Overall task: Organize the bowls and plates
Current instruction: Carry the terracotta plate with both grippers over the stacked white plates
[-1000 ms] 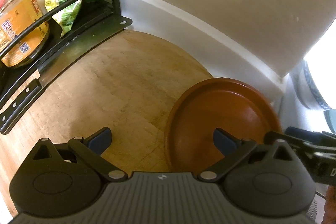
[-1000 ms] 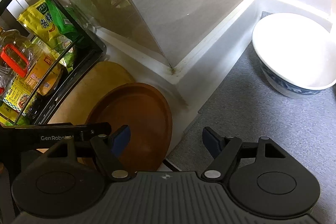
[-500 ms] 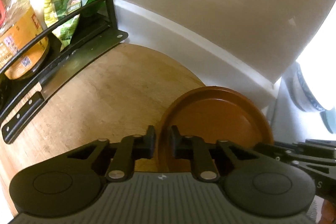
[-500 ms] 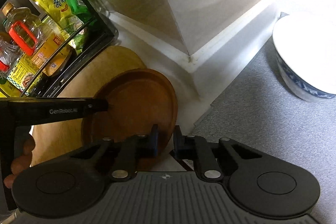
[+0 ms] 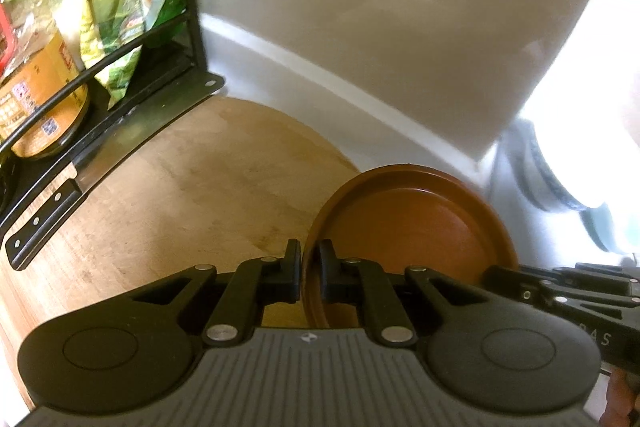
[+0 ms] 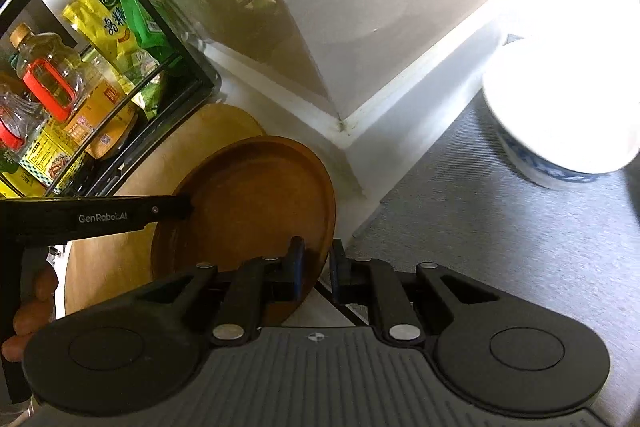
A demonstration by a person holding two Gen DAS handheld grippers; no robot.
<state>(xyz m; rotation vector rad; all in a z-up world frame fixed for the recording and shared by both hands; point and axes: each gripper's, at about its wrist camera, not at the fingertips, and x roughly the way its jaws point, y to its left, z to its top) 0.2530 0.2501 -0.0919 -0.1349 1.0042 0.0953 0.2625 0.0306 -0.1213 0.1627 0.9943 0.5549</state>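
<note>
Both claws are clamped on the brown plate (image 6: pixel 256 195): the left claw (image 5: pixel 309 277) on its left rim, the right claw (image 6: pixel 316 273) on its right rim. The plate sits tilted over the wooden board (image 5: pixel 192 179), near the bench corner.

Risks:
- Uneven pull between the claws – the rim may slip out
- Swinging it right – it may strike the white bowl (image 6: pixel 560 115)

Hidden: the plate's near edge and underside – contact with the board cannot be confirmed
</note>
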